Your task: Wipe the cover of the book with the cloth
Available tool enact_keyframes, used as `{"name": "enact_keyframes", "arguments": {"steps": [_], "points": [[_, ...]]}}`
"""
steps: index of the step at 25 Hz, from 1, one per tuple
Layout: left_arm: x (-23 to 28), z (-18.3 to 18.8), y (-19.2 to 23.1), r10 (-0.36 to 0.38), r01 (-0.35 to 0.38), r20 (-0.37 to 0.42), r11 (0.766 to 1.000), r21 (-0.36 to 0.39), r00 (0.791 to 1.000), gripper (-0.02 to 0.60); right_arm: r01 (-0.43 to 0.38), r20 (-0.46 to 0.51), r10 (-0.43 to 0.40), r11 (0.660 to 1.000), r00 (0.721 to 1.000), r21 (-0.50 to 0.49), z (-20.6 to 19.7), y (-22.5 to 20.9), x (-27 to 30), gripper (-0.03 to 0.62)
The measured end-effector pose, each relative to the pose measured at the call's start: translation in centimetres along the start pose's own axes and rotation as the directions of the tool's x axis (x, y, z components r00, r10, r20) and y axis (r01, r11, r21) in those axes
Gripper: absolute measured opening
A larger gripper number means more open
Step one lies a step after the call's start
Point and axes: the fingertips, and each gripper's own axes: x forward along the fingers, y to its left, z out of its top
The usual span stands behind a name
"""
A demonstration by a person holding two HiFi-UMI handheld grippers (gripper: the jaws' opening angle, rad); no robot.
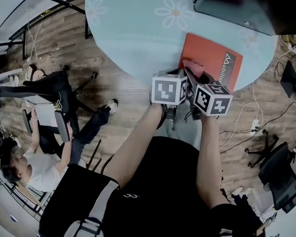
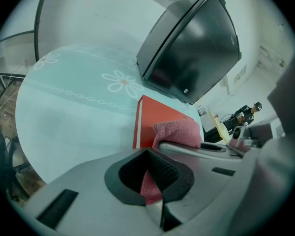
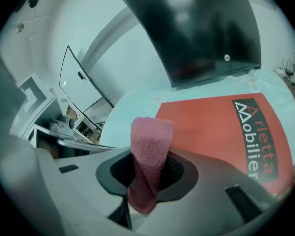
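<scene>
forearms [image 1: 138,142] extended side by side, left tool [image 2: 155,191] and right tool [image 3: 142,191] both clenched on pink cloth [image 3: 150,141], at near edge of red book [image 3: 211,127]

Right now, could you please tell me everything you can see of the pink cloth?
The pink cloth is a small, soft piece with a nubby, terry-like weave, folded and bunched into a thick strip. The left gripper and the right gripper are both shut on it, side by side. It is held over the near corner of the red book on the pale table. Whether it touches the cover cannot be told.
</scene>
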Motion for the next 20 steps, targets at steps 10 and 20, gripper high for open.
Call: {"name": "enact_keyframes", "arguments": {"steps": [10,20], "points": [[0.8,-0.9,-2.2,0.024,-0.023,-0.015,0.999,0.024,1.000,0.014,-0.033,0.035,0.032,0.999,0.999,0.040,-0.5,-1.7,-1.9,0.097],[2.1,-2.0,-5.3,0.112,-0.110,-0.022,0.991,0.082,0.993,0.013,-0.111,0.056,0.107,0.992,0.993,0.063,-1.1,-4.3,-4.3,0.095]]}}
